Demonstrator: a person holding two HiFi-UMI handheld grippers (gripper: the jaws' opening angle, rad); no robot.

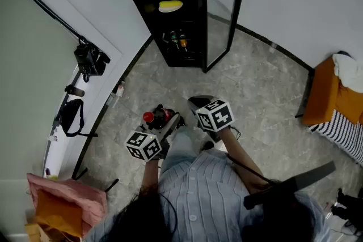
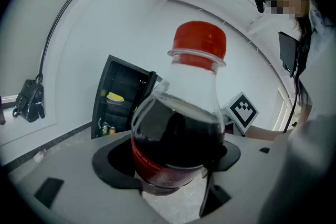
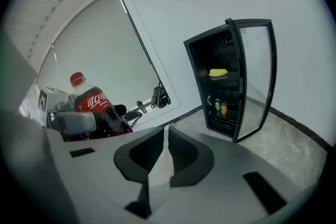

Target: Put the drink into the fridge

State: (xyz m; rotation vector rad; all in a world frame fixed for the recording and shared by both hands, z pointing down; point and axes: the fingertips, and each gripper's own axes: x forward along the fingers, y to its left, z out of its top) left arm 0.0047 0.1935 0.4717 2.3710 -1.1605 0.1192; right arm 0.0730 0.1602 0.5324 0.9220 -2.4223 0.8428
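A cola bottle [image 1: 150, 117] with a red cap and red label stands upright between the jaws of my left gripper [image 1: 165, 122], which is shut on its lower body. In the left gripper view the bottle [image 2: 178, 128] fills the middle, and the left gripper [image 2: 173, 168] clasps it from both sides. My right gripper [image 1: 199, 102] hangs beside it on the right, shut and empty; the right gripper view shows its jaws [image 3: 166, 152] all but touching. The black fridge [image 1: 170, 14] stands ahead on the floor with its glass door [image 1: 227, 14] swung open to the right.
Inside the fridge [image 3: 215, 86] a yellow thing lies on an upper shelf and small cans [image 3: 220, 107] stand lower down. A black camera bag [image 1: 91, 59] hangs at the left wall. An orange seat [image 1: 324, 93] is at the right, a pink bag [image 1: 62, 201] at bottom left.
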